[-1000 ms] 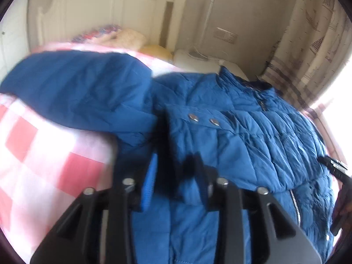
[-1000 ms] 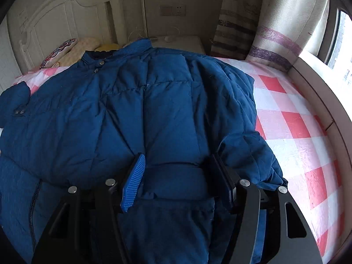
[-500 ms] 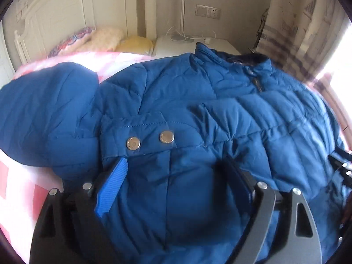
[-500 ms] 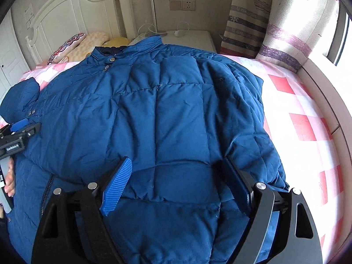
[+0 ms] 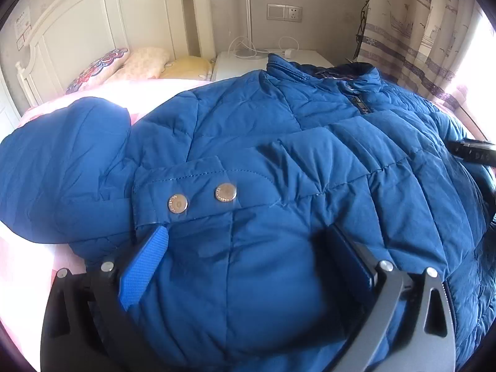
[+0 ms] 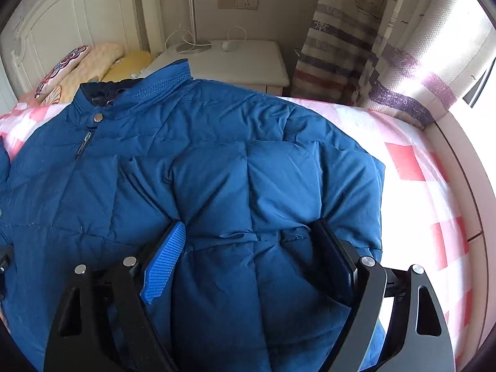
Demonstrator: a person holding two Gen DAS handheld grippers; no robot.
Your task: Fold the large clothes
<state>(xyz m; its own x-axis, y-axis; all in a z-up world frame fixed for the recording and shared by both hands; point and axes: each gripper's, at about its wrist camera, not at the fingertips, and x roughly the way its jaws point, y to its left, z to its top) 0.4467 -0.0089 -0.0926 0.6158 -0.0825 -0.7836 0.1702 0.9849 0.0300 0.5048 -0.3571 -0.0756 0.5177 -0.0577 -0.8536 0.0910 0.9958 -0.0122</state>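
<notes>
A blue puffer jacket (image 5: 310, 161) lies front-up across the pink-checked bed (image 6: 427, 192), collar (image 6: 139, 93) at 12 o'clock toward the nightstand (image 6: 235, 59). The left gripper (image 5: 248, 248), jaws just opened wide, straddles the folded-in sleeve's snap cuff (image 5: 198, 192) without pinching it. The right gripper (image 6: 248, 241), jaws likewise spread, straddles the other folded sleeve. The jacket's long axis runs 6 to 12 o'clock, and the hem nearest both hands probably goes next.
</notes>
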